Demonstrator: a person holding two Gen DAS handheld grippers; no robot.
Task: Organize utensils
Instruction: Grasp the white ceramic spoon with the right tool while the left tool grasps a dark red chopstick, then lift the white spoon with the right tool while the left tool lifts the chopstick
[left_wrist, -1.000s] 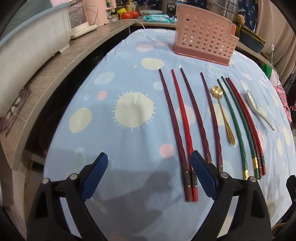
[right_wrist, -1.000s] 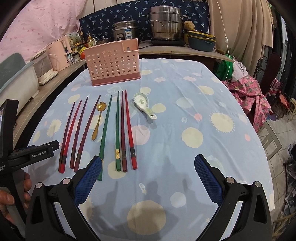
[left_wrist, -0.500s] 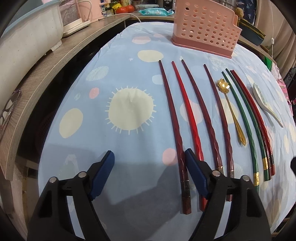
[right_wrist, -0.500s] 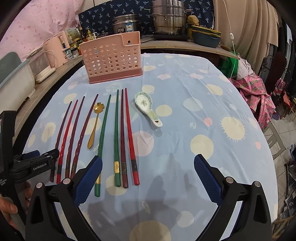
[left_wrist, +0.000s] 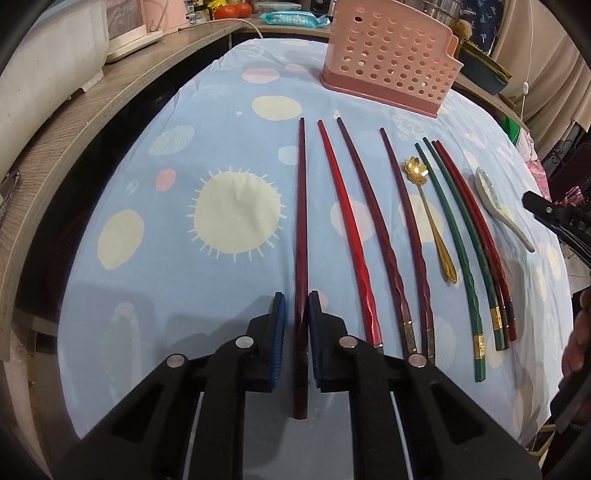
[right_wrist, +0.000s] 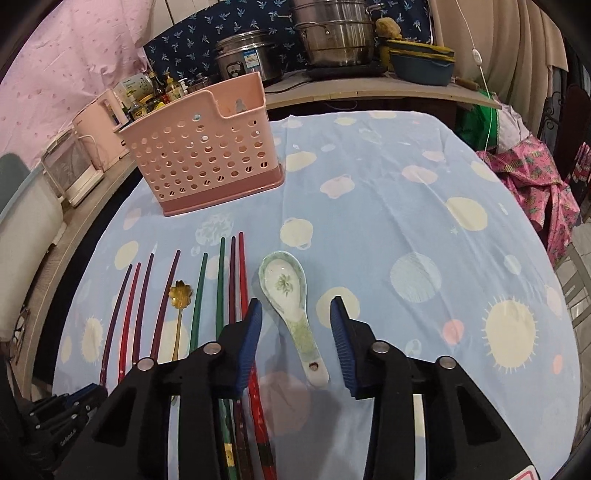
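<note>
My left claw (left_wrist: 296, 325) had just been closing, its blue pads pinching the thick end of the leftmost chopstick (left_wrist: 301, 229). That stick lay flat on the cloth (left_wrist: 184, 273), long axis running straight away from me, thin tip toward the pink holder (left_wrist: 388, 62). My right claw (right_wrist: 295, 343) had also been narrowing, jaws apart on either side of the ceramic spoon (right_wrist: 291, 302), not touching it. The spoon's bowl pointed away, its handle toward me.

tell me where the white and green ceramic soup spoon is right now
In the right wrist view the ceramic soup spoon lies on the tablecloth just right of the chopstick row, between the right gripper jaws.
</note>
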